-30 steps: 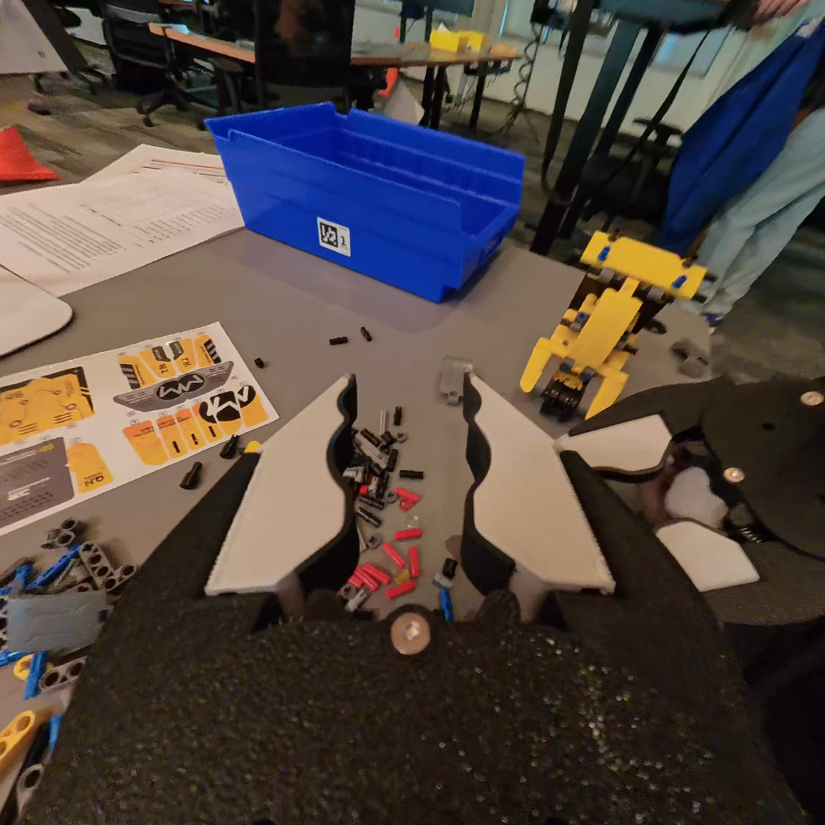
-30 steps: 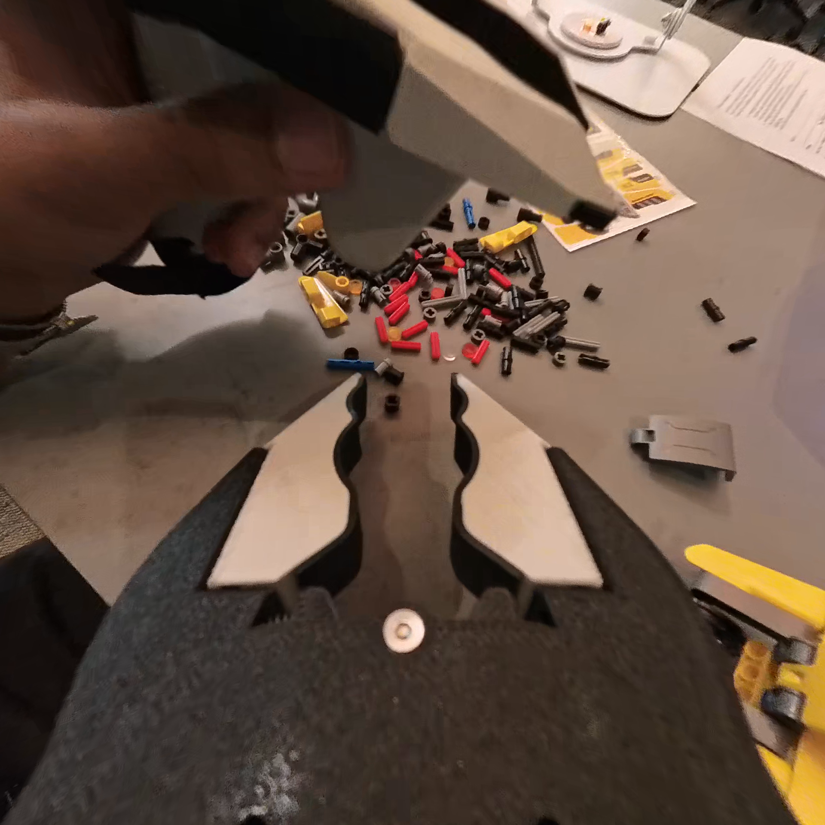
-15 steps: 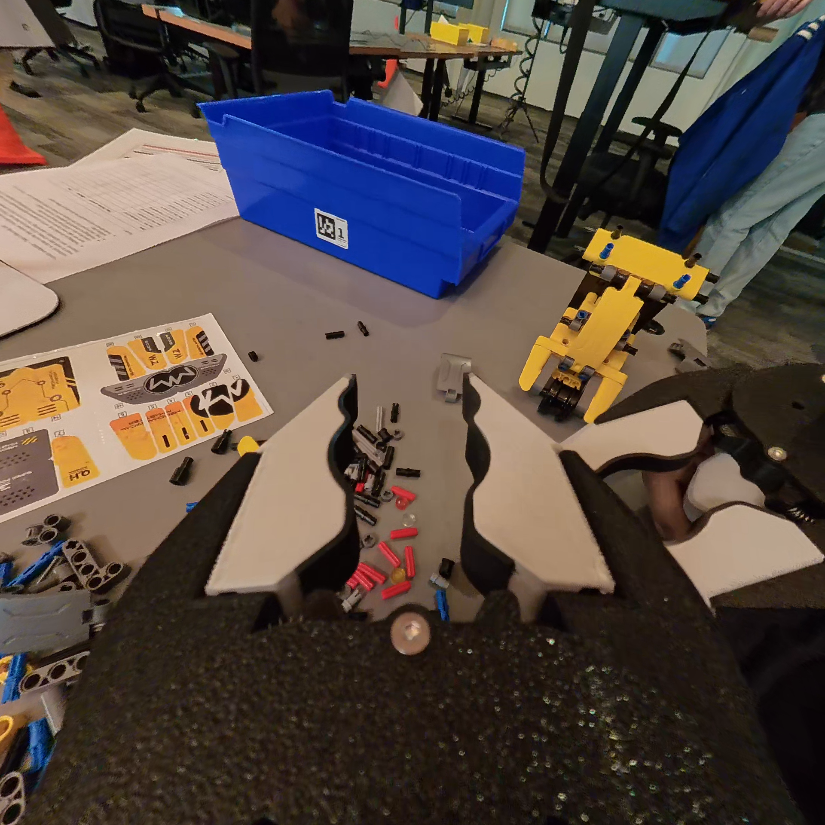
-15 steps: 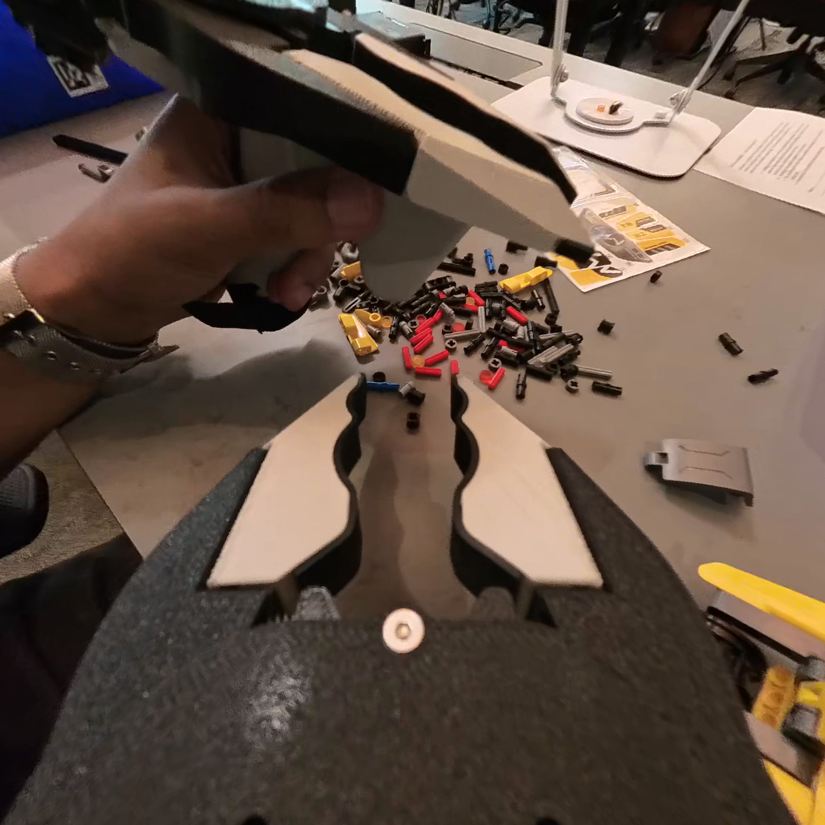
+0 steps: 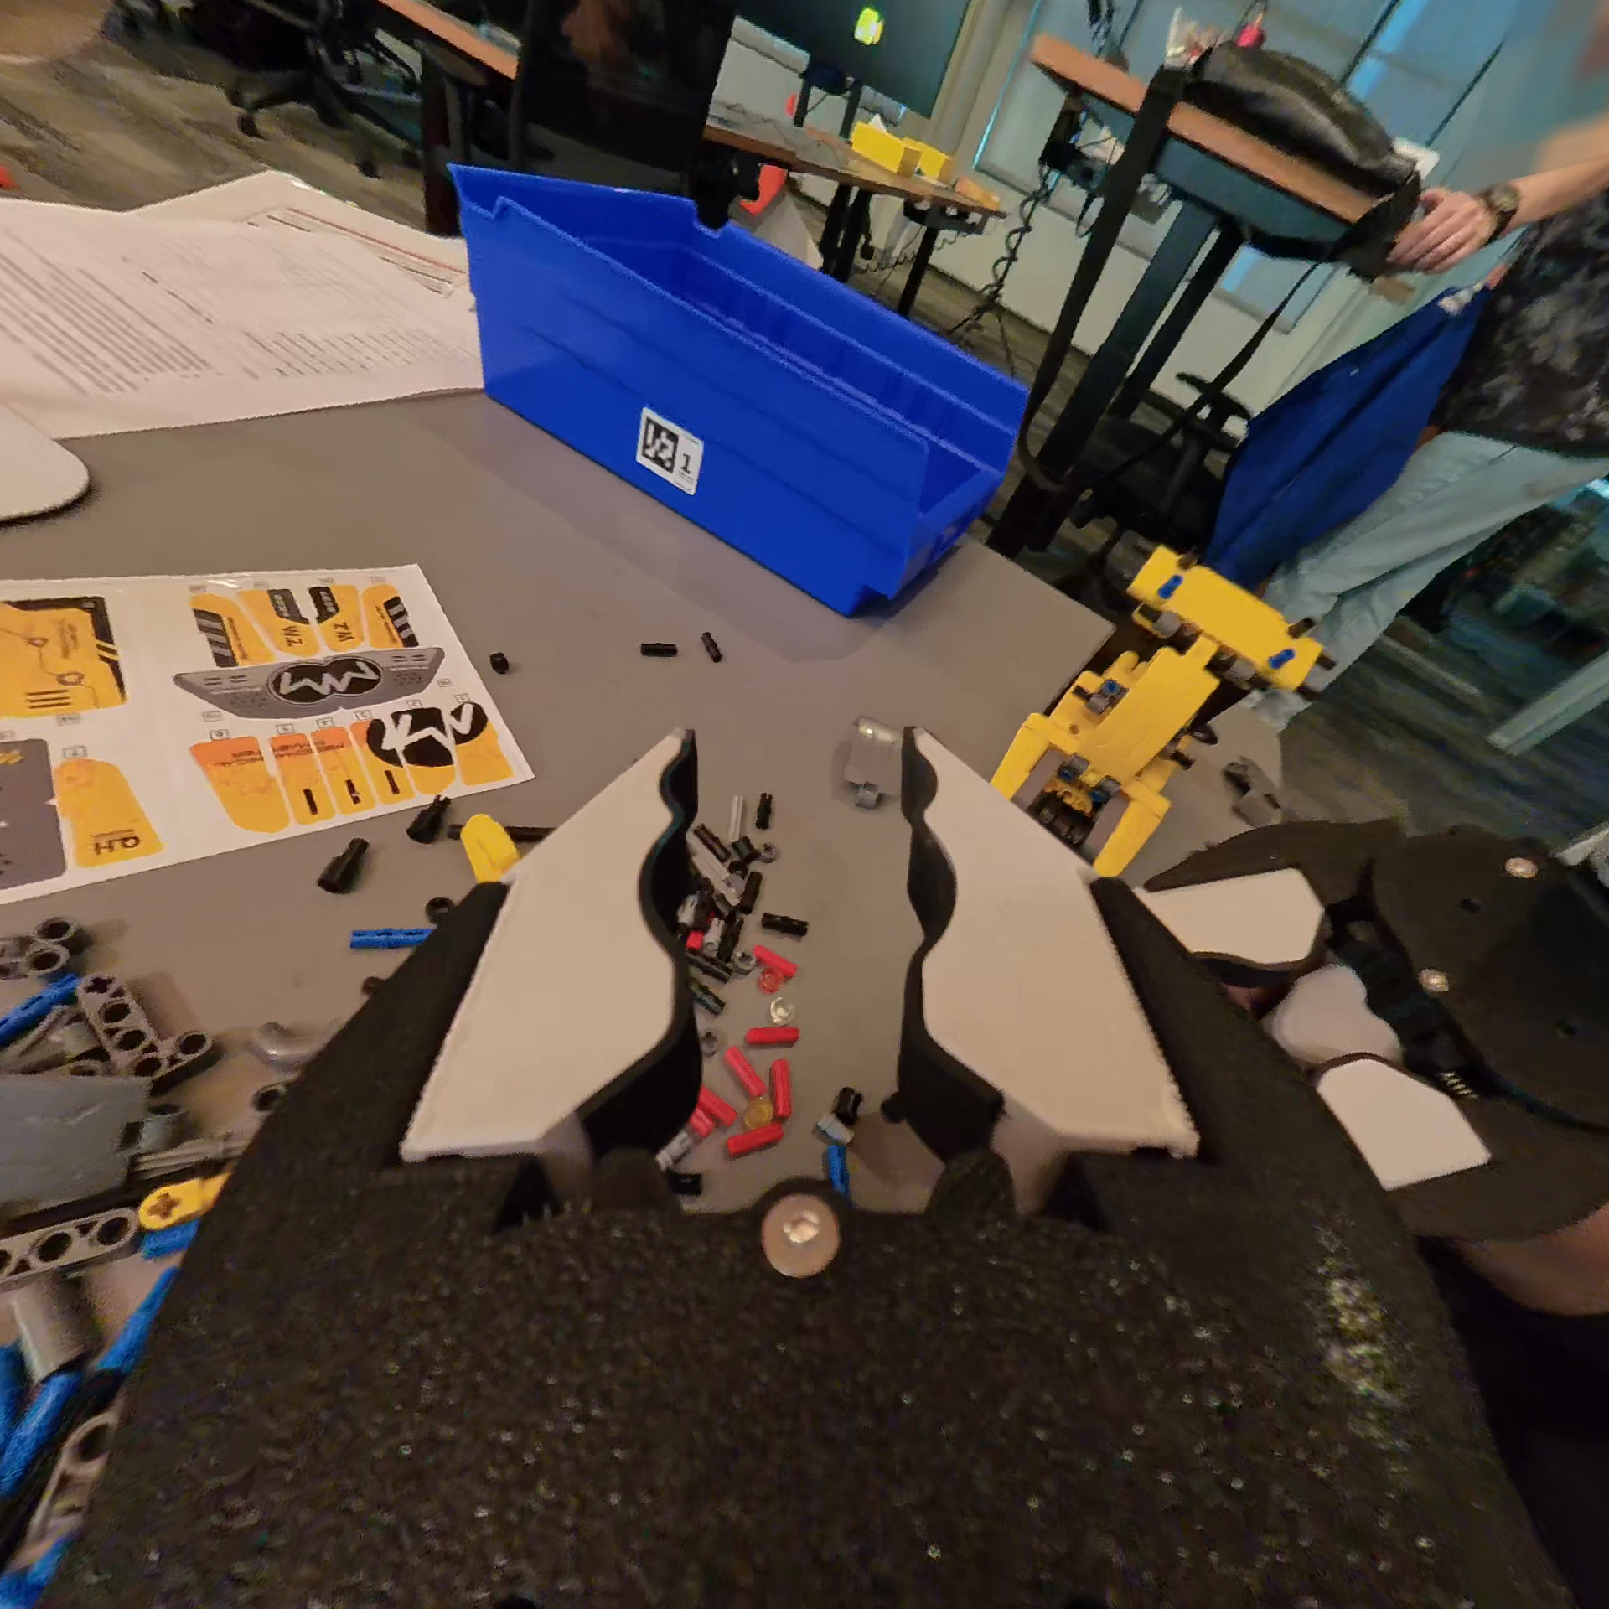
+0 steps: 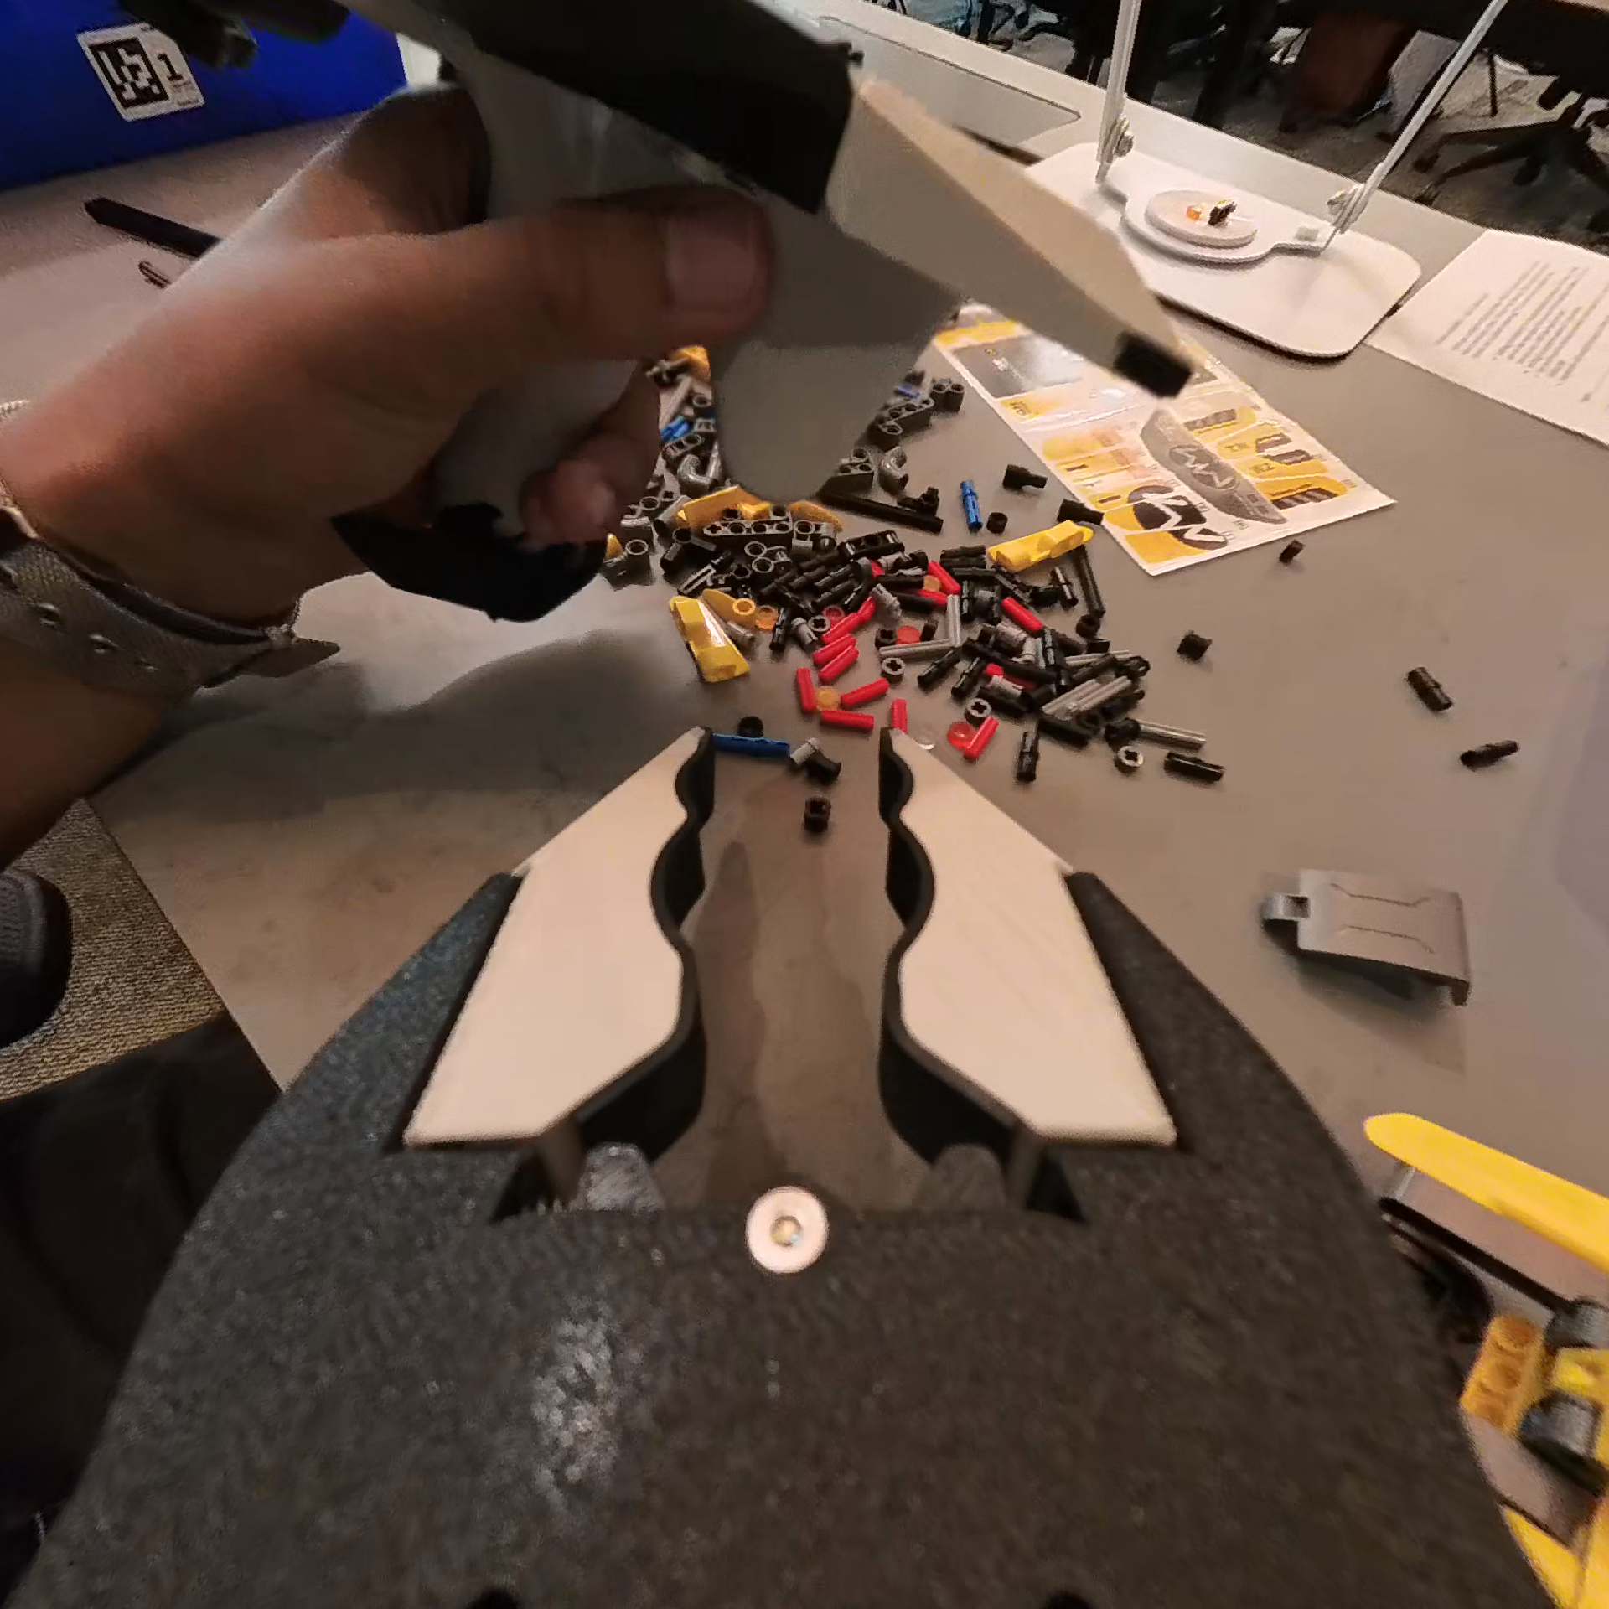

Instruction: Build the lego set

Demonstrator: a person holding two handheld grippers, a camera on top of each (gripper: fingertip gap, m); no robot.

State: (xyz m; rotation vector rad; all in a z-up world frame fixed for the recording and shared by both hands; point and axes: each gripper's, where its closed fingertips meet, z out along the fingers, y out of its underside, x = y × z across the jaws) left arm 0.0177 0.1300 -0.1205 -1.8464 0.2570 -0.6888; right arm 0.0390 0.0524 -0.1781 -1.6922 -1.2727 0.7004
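My left gripper (image 5: 797, 740) is open and empty, held above a scatter of small red, black and grey building pins (image 5: 749, 1001) on the grey table (image 5: 557, 540). My right gripper (image 6: 794, 740) is open and empty, low over the table just short of the same pile of pins (image 6: 940, 627); a small black pin (image 6: 816, 814) lies between its fingers. The left gripper also shows in the right wrist view (image 6: 958, 235), held in a hand (image 6: 366, 348) above the pile. A yellow brick-built model (image 5: 1149, 714) stands at the table's right edge.
A blue bin (image 5: 731, 383) stands at the back of the table. A sticker sheet (image 5: 235, 714) and printed papers (image 5: 200, 296) lie to the left. Grey and blue beams (image 5: 96, 1045) lie near left. A grey panel piece (image 6: 1371, 932) lies right of the pile. A person (image 5: 1480, 366) stands beyond the table. The yellow brick-built model (image 5: 1149, 714) is about 15 cm from both grippers' fingertips.
The left gripper has risen and tilted up, so more of the room shows. The right gripper has drawn back a little from the pile. Both stay open.
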